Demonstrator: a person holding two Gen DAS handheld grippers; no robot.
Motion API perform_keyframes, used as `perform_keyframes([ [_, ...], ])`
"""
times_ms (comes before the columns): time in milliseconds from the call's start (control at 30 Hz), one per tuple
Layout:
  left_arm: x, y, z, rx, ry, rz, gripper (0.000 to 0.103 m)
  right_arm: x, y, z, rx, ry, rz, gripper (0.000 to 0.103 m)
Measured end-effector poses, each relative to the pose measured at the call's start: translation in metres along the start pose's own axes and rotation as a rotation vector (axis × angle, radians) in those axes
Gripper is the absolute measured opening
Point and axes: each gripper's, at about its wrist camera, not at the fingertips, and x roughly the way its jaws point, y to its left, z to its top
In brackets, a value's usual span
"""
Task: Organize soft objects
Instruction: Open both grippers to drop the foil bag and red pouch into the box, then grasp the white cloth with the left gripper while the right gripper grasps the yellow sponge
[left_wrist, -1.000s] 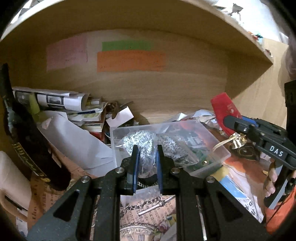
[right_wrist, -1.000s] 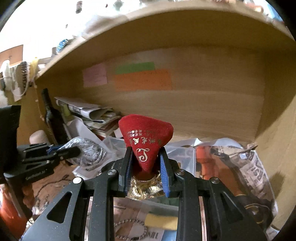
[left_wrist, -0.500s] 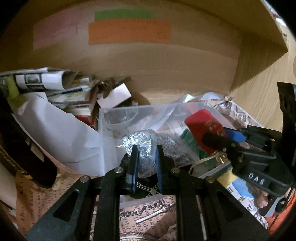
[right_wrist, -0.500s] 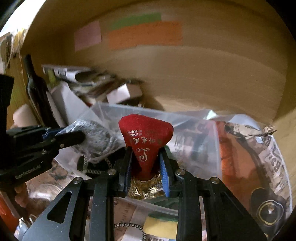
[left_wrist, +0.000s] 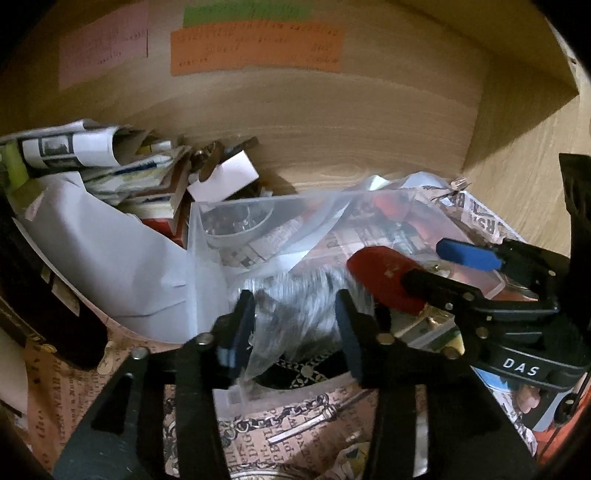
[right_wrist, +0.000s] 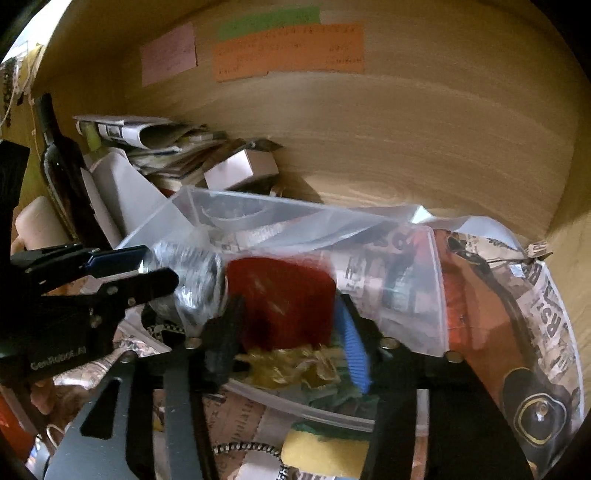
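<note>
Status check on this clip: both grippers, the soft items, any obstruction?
Left gripper open around bagged grey fluff. Right gripper open around red pouch. Both over clear bin. No obstruction seen.

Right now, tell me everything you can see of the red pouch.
The red pouch is soft, velvety-looking fabric, rounded at the top, with faint pale markings blurred by motion. It sits between the right gripper's spread jaws, over the clear plastic bin, with crumpled gold material below it. The silver bagged bundle lies close on its left.
</note>
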Motion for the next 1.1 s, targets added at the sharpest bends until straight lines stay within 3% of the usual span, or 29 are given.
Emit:
perform_keyframes([
  [200,-0.031,-0.006,0.002,0.022,-0.078,0.011,0.065,-0.029,0.003,0.005,-0.013,-0.068,-0.014,0.072],
  [500,-0.077,-0.009,-0.007,0.038,-0.158,-0.002,0.086,-0.078,0.002,0.0,-0.037,-0.155,-0.031,0.083],
  [767,-0.084,-0.013,-0.034,0.055,-0.102,-0.022,0.091,-0.096,-0.002,-0.024,-0.065,-0.147,-0.055,0.083],
  [1100,-0.078,-0.024,-0.079,0.082,0.009,-0.089,0.091,-0.077,-0.017,-0.066,-0.016,-0.012,-0.071,0.083],
])
